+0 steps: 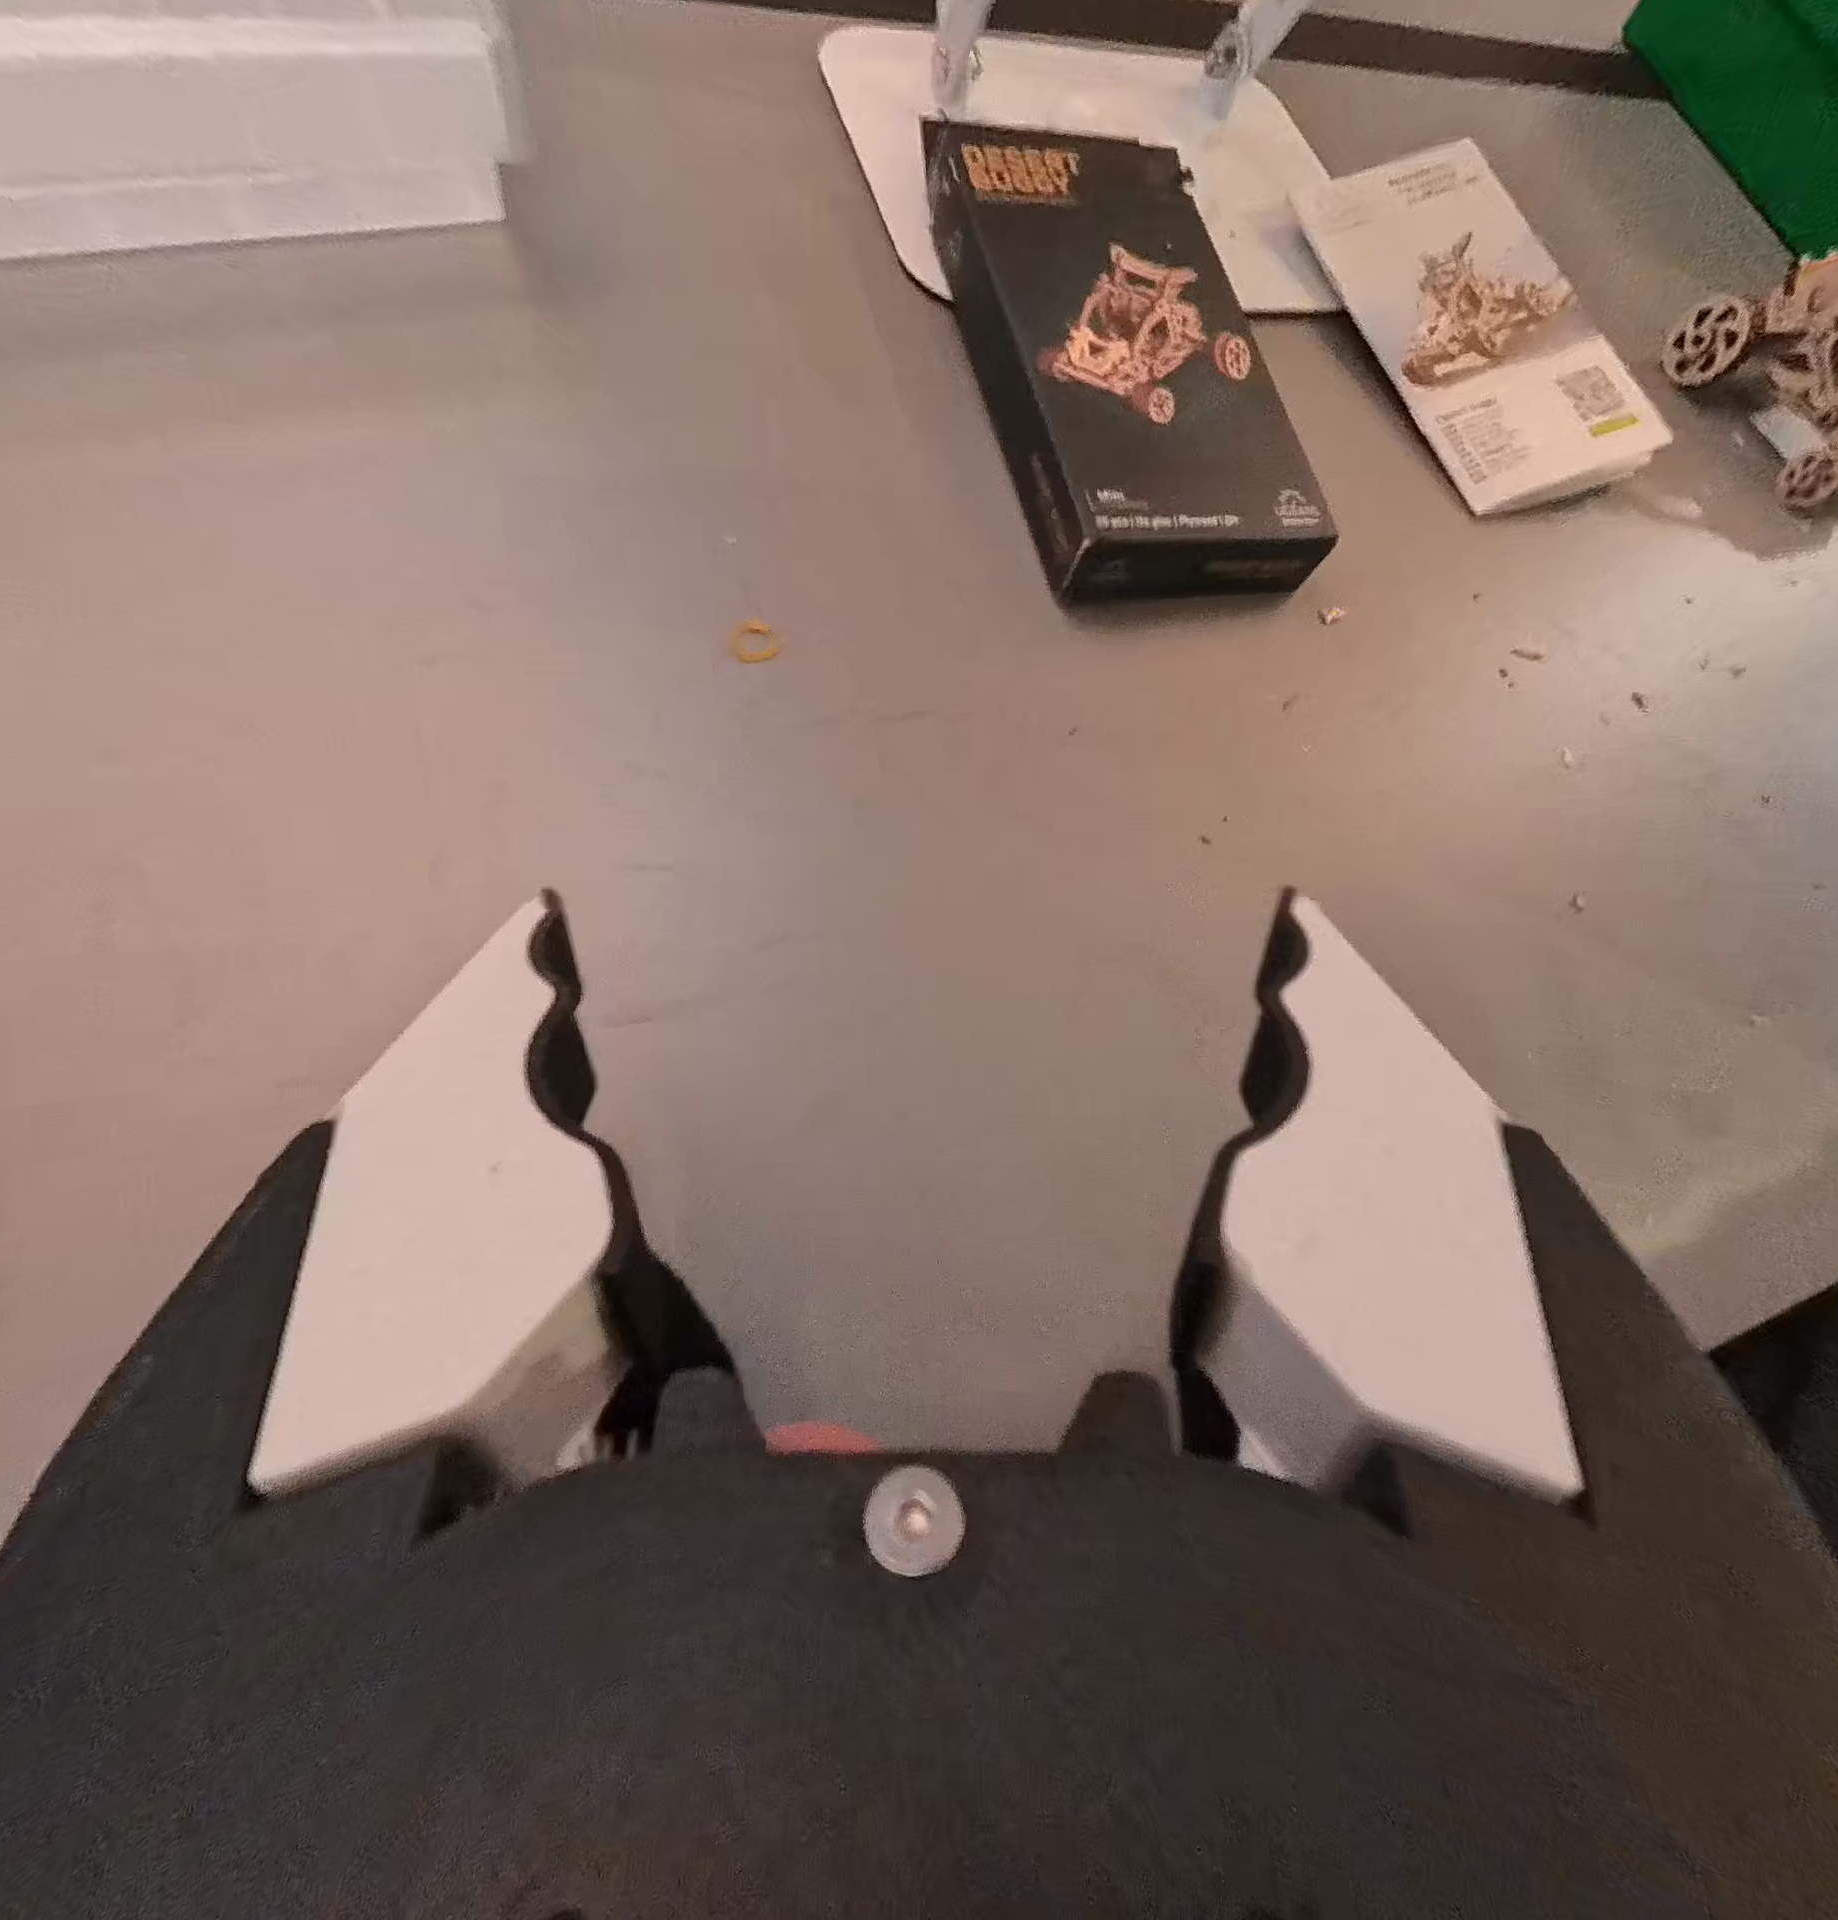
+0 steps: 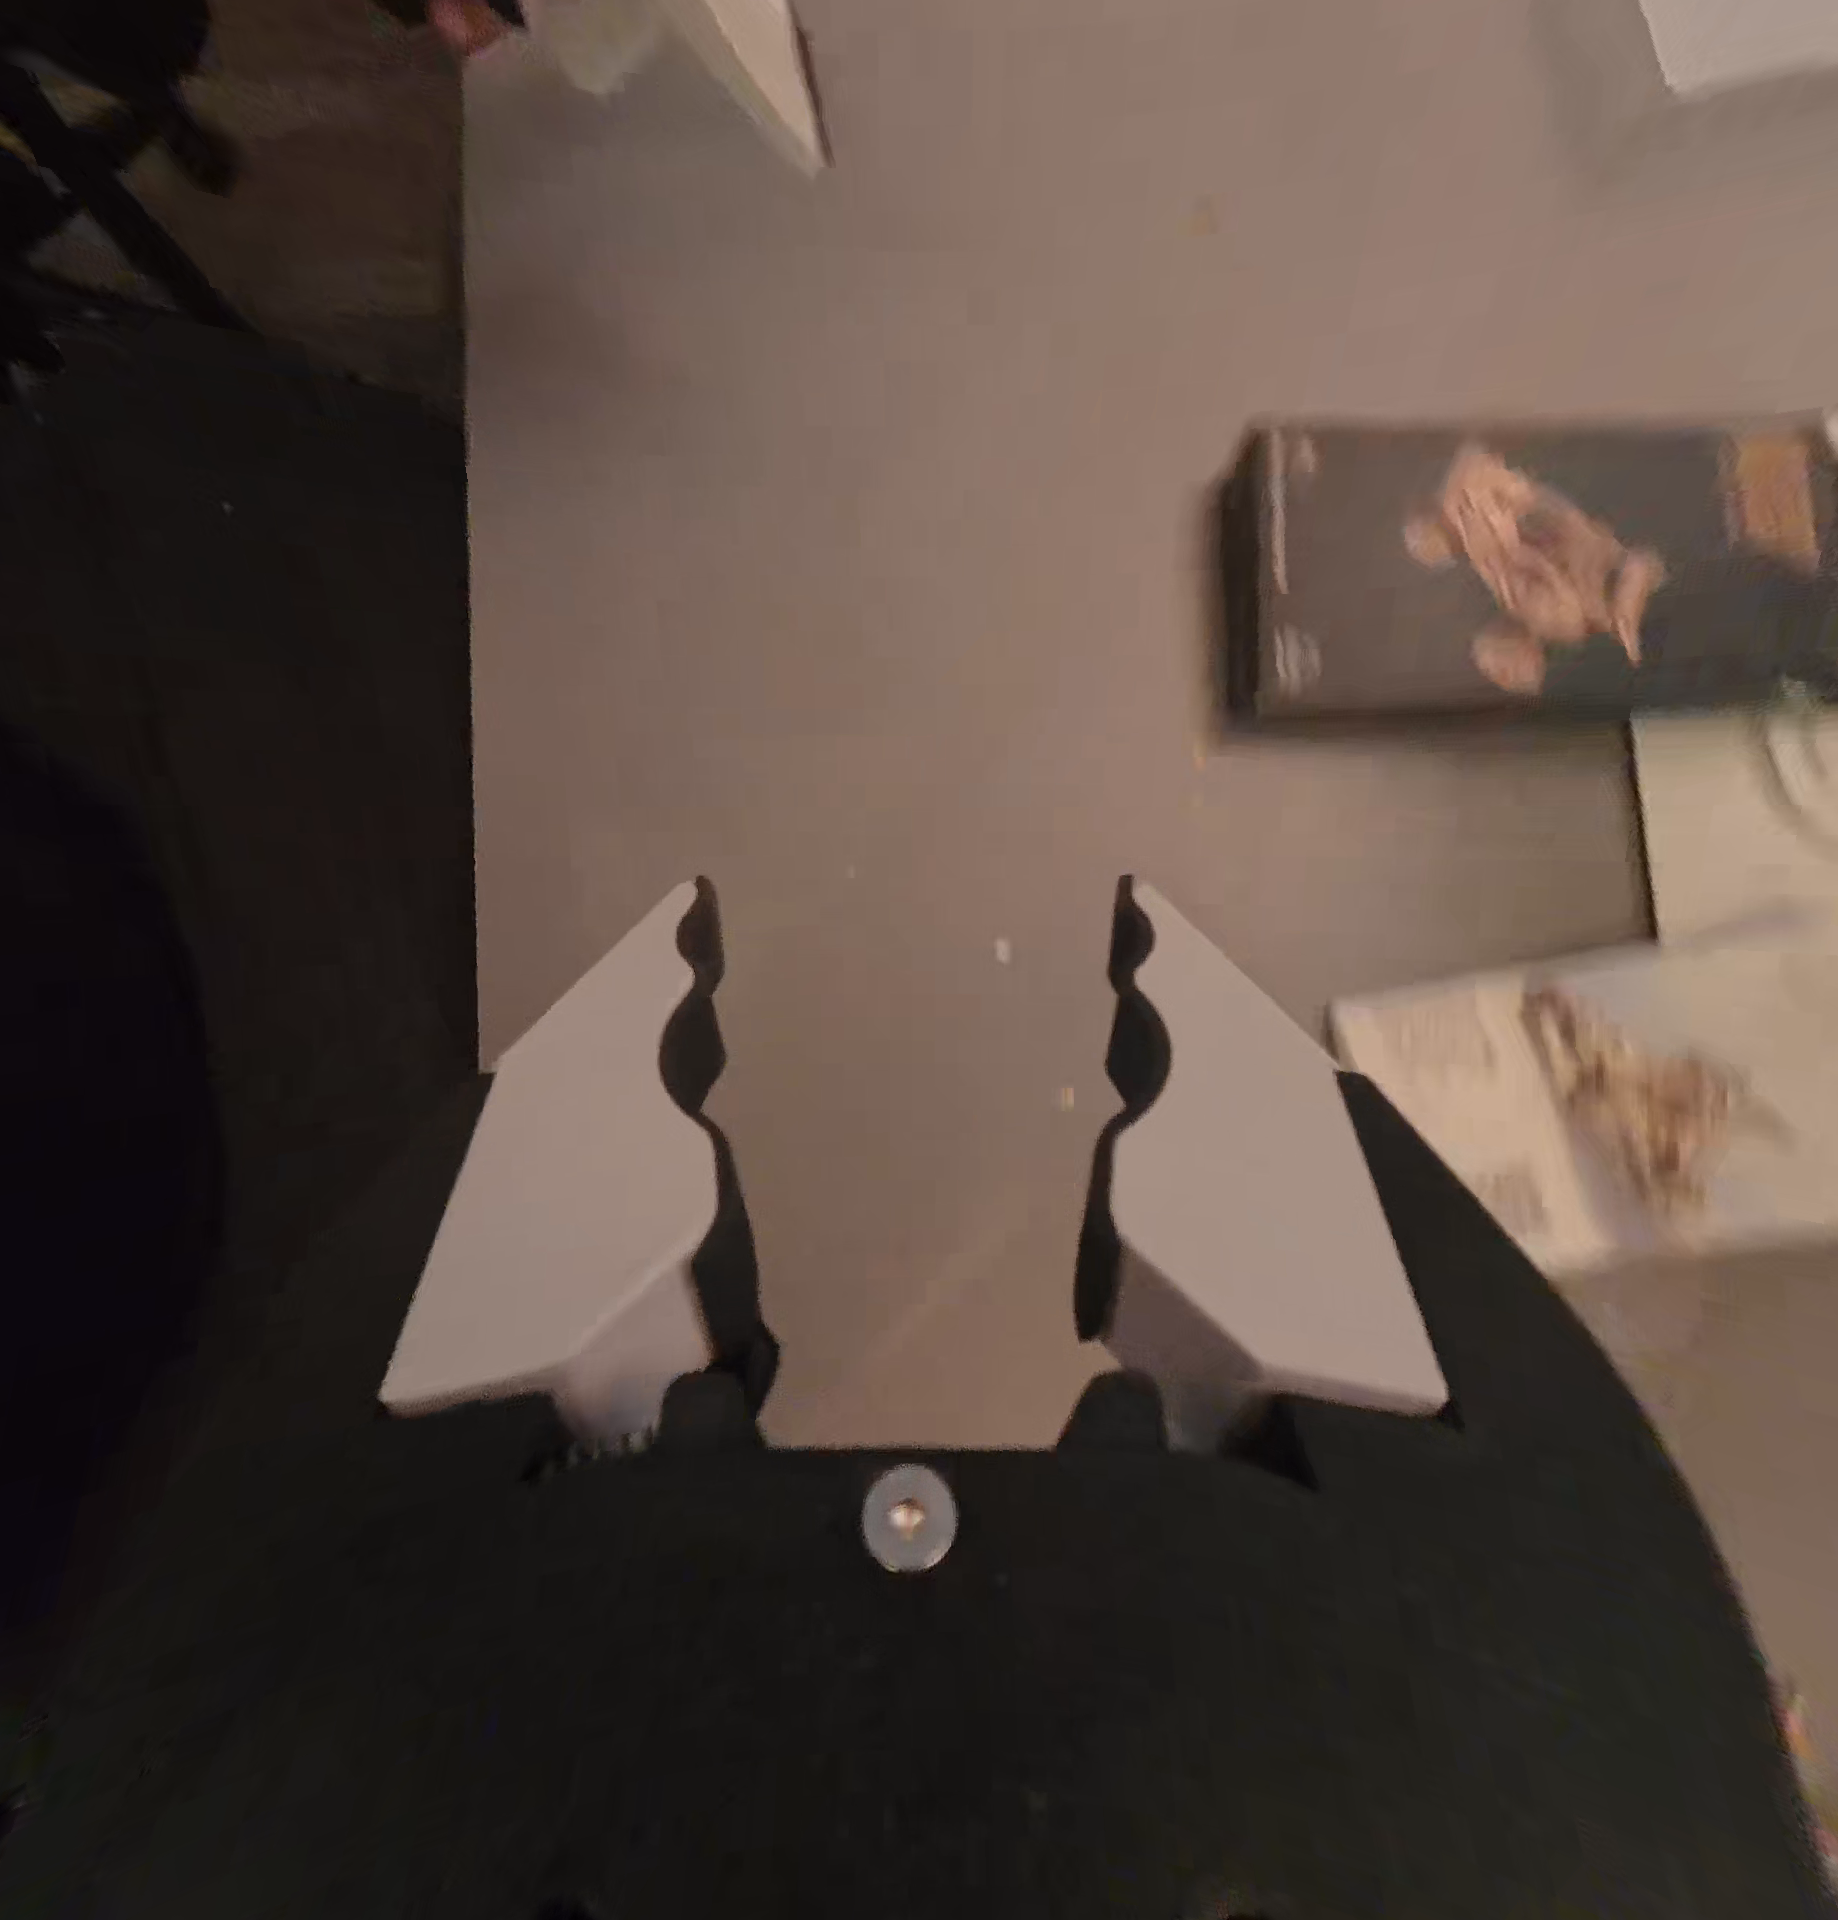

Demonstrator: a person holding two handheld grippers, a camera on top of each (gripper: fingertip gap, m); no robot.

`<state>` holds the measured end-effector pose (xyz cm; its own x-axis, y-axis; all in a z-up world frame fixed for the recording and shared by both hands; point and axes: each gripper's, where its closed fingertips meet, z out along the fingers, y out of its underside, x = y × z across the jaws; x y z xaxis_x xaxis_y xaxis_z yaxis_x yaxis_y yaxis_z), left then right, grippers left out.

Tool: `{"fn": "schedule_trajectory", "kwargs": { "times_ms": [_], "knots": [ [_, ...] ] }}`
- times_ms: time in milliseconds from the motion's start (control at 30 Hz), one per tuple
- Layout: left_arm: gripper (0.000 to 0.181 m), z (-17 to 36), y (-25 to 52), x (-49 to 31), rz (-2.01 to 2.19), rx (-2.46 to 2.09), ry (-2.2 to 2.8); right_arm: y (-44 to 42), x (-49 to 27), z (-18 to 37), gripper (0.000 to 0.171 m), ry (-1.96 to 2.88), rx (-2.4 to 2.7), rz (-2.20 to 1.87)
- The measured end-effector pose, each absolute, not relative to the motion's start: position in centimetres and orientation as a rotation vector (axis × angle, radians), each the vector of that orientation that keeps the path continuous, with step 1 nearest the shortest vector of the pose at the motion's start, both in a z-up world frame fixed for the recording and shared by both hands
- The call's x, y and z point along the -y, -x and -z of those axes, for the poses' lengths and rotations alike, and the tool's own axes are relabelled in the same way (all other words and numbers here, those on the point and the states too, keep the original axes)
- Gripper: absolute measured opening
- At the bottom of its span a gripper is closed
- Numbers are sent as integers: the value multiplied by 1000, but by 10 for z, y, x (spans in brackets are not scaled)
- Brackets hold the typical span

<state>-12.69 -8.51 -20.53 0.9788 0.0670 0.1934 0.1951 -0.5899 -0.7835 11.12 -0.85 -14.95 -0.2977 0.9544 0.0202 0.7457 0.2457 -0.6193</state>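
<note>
While both sets of fingers stand spread with nothing between them, I note only bare grey table in each gap. My left gripper hangs over the near part of the surface, touching nothing. Beyond it, a small yellow ring lies alone, far and slightly left. Farther and to the right lies a black box printed with a wooden buggy, its far end resting on a white stand base. Right of the box lies a white leaflet, then a wooden buggy model at the right edge. My right gripper hovers near the table's left edge; the view is blurred, the black box far to the right, the leaflet nearer.
</note>
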Motion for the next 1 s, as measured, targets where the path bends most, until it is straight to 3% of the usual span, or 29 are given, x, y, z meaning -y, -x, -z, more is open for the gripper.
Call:
{"fn": "schedule_trajectory", "kwargs": {
  "times_ms": [100,367,567,733,933,1000],
  "knots": [
    [148,216,120,72,159,151,2242,-174,-21,155,83,1732,1926,-765],
    [141,208,79,10,122,19,2240,-289,-104,176,97,1965,1424,-571],
    [135,224,51,-46,123,28,2292,-347,-164,207,95,2081,1166,-404],
    [143,243,65,-62,76,113,2346,-385,-200,238,112,2178,970,-438],
    [155,258,82,-42,69,112,2379,-391,-203,262,116,2202,1038,-403],
    [158,265,79,-34,72,76,2406,-385,-196,264,129,2201,1092,-419]
  ]
}}
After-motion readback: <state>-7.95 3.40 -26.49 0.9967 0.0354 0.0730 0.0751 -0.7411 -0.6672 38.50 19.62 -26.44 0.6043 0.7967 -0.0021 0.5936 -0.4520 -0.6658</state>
